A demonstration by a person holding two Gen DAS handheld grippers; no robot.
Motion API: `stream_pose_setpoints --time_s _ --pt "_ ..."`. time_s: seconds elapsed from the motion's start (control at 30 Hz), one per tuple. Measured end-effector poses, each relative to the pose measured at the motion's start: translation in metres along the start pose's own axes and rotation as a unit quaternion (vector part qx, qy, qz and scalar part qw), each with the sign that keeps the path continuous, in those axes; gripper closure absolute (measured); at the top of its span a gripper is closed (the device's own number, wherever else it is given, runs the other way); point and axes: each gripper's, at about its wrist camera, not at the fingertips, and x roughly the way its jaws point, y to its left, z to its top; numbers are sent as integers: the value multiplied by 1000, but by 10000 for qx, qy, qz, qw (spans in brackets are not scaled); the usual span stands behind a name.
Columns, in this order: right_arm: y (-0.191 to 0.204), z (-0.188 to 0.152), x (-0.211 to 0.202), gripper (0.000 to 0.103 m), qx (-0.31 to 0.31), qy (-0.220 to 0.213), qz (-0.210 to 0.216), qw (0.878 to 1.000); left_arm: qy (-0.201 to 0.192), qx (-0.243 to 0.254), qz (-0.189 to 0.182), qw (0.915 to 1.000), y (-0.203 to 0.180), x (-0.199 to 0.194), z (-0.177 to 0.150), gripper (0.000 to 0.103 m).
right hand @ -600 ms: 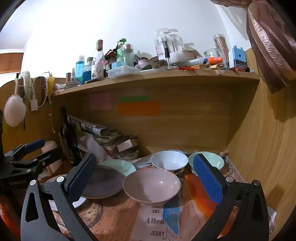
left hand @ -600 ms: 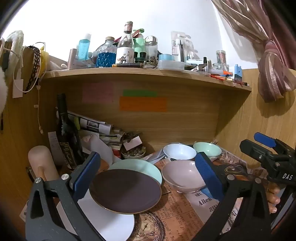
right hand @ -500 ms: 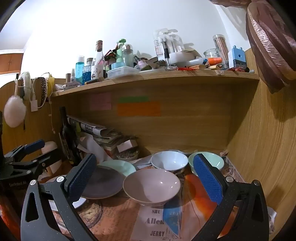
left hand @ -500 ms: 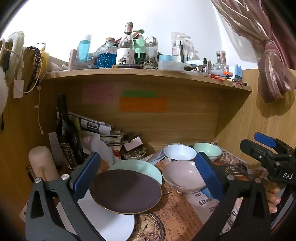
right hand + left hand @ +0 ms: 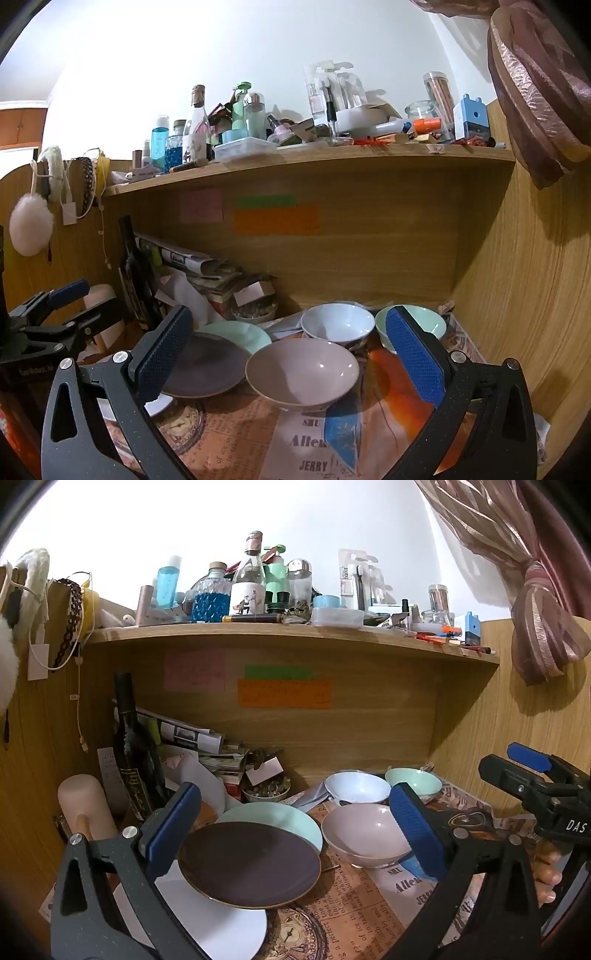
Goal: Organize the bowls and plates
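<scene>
Paper-covered worktop (image 5: 229, 424) under a cluttered shelf (image 5: 295, 631). Overlapping on its left: white plate (image 5: 221, 923) lowest, dark plate (image 5: 251, 864) over it, mint plate (image 5: 273, 814) behind. Just right of those, pink bowl (image 5: 301, 373) in front, white bowl (image 5: 338, 325) and mint bowl (image 5: 432, 321) behind. Left gripper (image 5: 291, 827) spread wide above the plates, empty. Right gripper (image 5: 288, 350) equally wide, astride the pink bowl, touching nothing.

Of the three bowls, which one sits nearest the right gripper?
The pink bowl. It sits in front, between the right gripper's open jaws, while the white bowl and the mint-green bowl stand behind it near the back wall.
</scene>
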Motion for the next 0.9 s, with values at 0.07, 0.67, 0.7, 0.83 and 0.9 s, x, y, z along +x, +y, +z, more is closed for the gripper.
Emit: stream_pose_setpoints --time_s 0.07,0.67,0.7,0.83,0.9 --pt "-1 0 -2 0 2 -2 5 10000 -8 2 4 10000 0 0 0 0" --pt "0 1 -5 0 44 -54 14 10000 -71 -22 -2 10000 -2 -2 1 0" --pt "0 1 -5 0 45 -57 8 10000 -73 -20 3 10000 -2 -2 1 0" --pt "0 1 -6 0 52 -61 12 10000 -72 -19 0 10000 -2 -2 1 0" --pt "1 1 -6 0 47 -62 13 10000 -71 -19 2 10000 -2 -2 1 0"
